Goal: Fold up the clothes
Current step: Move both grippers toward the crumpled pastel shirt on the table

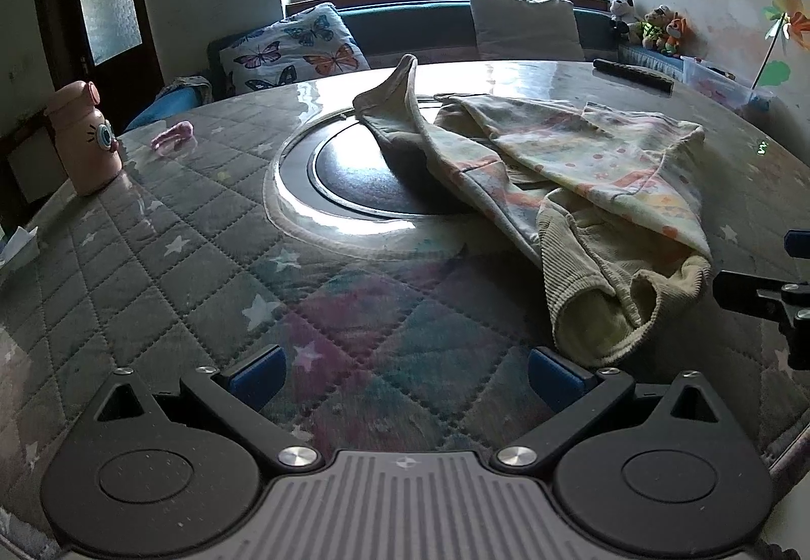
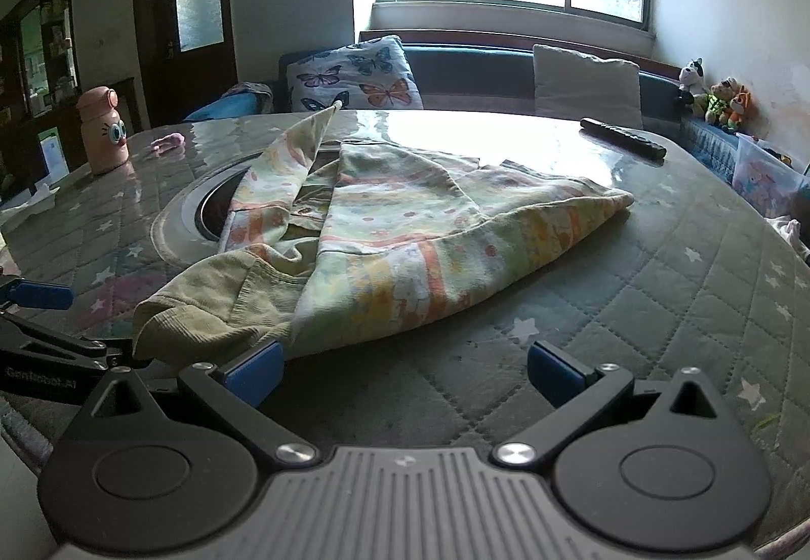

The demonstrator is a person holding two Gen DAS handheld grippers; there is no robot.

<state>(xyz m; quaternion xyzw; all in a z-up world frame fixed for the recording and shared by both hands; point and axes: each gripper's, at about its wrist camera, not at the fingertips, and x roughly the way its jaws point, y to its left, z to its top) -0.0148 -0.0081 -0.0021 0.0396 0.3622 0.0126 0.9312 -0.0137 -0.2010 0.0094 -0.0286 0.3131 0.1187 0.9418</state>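
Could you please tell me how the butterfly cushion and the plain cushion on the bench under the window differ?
The butterfly cushion is white with a print of orange and blue butterflies; the plain cushion is a bare pale grey. The butterfly cushion sits at the bench's left end, near the door, the plain cushion further right, towards the soft toys. Both lean upright against the backrest beyond the table.
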